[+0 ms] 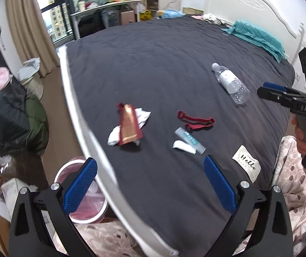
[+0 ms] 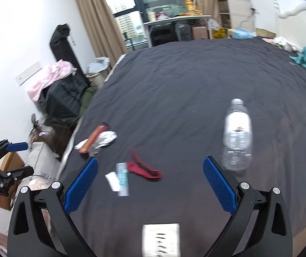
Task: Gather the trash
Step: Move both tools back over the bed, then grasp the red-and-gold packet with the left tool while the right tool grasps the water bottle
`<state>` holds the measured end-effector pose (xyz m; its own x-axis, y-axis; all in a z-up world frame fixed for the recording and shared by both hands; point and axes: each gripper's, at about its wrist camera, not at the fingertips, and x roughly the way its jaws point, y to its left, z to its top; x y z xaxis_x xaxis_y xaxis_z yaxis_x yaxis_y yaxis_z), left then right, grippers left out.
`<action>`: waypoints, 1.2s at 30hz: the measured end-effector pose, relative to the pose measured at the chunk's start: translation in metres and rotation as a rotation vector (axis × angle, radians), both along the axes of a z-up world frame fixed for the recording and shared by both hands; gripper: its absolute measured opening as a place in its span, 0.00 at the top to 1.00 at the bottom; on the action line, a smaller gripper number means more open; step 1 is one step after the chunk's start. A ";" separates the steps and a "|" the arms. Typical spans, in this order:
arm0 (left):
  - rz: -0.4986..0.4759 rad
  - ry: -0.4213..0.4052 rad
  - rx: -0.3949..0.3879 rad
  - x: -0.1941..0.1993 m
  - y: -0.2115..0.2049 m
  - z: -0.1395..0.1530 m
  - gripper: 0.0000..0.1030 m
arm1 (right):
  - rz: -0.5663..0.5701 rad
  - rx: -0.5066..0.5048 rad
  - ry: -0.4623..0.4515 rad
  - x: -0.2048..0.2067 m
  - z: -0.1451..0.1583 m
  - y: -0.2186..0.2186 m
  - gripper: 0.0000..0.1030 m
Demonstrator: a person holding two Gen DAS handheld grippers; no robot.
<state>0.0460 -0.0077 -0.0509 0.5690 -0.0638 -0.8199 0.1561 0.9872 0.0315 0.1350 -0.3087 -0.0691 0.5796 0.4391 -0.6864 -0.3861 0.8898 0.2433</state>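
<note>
Trash lies on a dark grey bedspread [image 1: 163, 60]: a red-gold wrapper [image 1: 128, 125] over crumpled white tissue [image 1: 142, 115], a red strap [image 1: 195, 121], a clear-teal packet with a white scrap [image 1: 188, 141], and an empty plastic bottle [image 1: 231, 83]. My left gripper [image 1: 149, 169] hangs open above the bed's near edge, empty. My right gripper [image 2: 149, 171] is open too, over the packet [image 2: 123, 178] and red strap [image 2: 144, 169], with the bottle [image 2: 237, 135] just to its right. The wrapper and tissue [image 2: 98, 139] lie further left. The right gripper [image 1: 281, 94] shows at the left view's right edge.
A pink bin with a plastic liner [image 1: 84, 190] stands on the floor by the bed's near corner. A white "Hello" label [image 1: 247, 162] is on the bedspread edge. Bags and clothes [image 1: 14, 111] pile on the left; a teal towel [image 1: 257, 36] lies by the headboard.
</note>
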 end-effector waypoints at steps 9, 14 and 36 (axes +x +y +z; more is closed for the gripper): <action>0.009 0.041 0.047 0.061 0.001 -0.020 0.05 | -0.131 -0.096 0.052 0.052 -0.016 -0.054 0.07; 0.045 0.077 -0.079 0.099 0.030 -0.029 0.05 | -0.141 -0.175 0.090 0.084 -0.032 -0.058 0.07; -0.021 0.322 -0.011 0.150 0.026 -0.100 0.58 | -0.148 -0.241 0.208 0.152 -0.066 -0.053 0.07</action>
